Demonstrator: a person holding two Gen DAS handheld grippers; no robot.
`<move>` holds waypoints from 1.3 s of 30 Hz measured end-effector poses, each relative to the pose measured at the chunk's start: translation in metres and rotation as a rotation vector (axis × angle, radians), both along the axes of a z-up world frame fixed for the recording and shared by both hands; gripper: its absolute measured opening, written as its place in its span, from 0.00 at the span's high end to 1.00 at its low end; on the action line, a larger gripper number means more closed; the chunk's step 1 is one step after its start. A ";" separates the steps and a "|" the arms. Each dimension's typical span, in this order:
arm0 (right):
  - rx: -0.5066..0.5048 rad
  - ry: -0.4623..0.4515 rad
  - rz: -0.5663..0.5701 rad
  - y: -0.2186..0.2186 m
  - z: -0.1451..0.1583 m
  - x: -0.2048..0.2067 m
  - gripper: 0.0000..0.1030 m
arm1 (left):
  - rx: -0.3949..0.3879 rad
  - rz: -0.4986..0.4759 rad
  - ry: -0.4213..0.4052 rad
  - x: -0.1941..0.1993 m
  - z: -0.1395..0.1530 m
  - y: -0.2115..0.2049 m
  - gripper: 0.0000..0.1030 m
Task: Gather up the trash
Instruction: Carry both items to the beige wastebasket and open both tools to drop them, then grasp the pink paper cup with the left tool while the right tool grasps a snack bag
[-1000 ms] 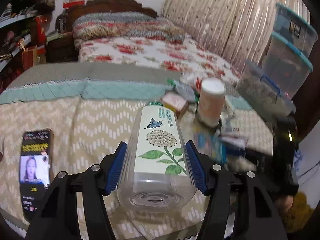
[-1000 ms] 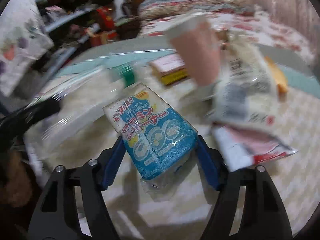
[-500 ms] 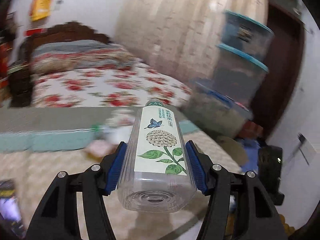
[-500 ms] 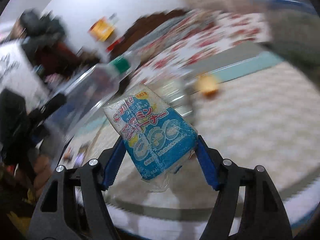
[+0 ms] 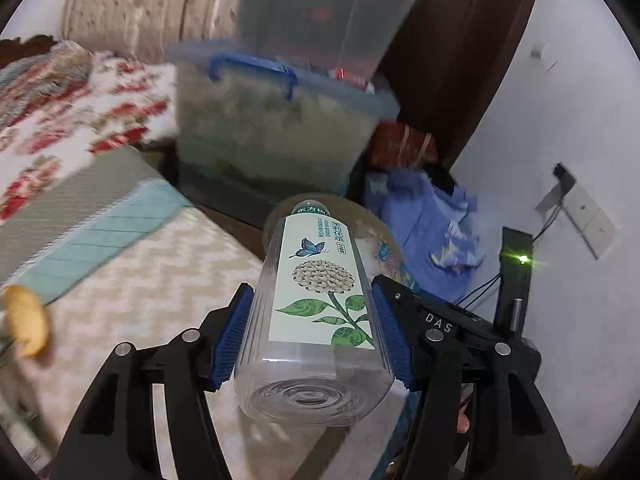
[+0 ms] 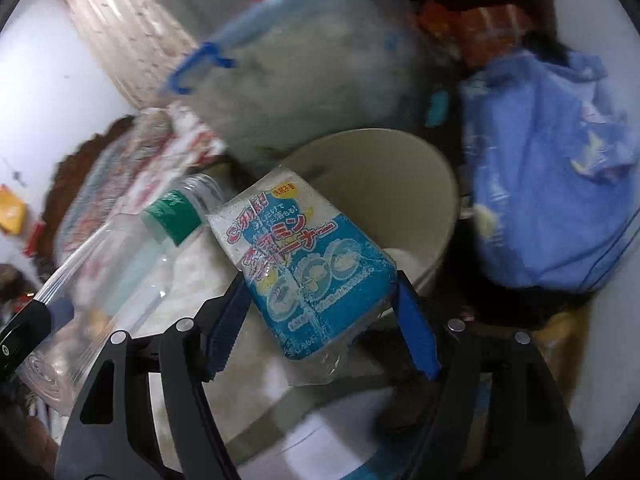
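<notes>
Left view, from the left: small tan snack piece (image 5: 25,323) on the beige zigzag-patterned quilt (image 5: 152,280), whose edge falls away just past the bottle's base. Left gripper (image 5: 312,340) clamped by its blue pads on a clear empty plastic bottle (image 5: 316,312), base toward the camera, neck aimed at the beige round bin (image 5: 382,226) below the bed edge. White label with a blue butterfly, a cream flower head and green leaves; its small characters too fine to read. "DAS" stamped on the right finger. Stacked clear storage tubs with blue lids (image 5: 280,120) crowd close behind; rumpled blue cloth (image 5: 432,232) just right of the bin.

Right view: same bottle (image 6: 120,264), green cap, at far left. Right gripper (image 6: 316,320) pinched shut on a blue-and-white plastic-wrapped packet (image 6: 304,268) printed in red Japanese characters, hanging over the bin's open mouth (image 6: 400,184). Blue cloth (image 6: 548,184) hard against the bin's right side.
</notes>
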State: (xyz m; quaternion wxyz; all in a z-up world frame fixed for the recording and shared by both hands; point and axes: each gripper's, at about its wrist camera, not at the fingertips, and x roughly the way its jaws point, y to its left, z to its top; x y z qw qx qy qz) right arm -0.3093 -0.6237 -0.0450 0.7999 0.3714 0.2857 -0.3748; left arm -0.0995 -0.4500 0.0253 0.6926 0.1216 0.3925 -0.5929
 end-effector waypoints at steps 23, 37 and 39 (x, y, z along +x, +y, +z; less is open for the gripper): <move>-0.200 -0.002 0.076 0.044 0.036 0.034 0.27 | -0.144 0.215 0.084 0.058 0.061 0.102 0.26; -0.116 -0.014 0.667 0.201 0.030 0.179 0.47 | -0.168 0.709 0.000 0.129 0.070 0.369 0.27; -0.152 0.018 0.742 0.229 0.029 0.203 0.37 | -0.143 0.717 0.014 0.129 0.058 0.380 0.27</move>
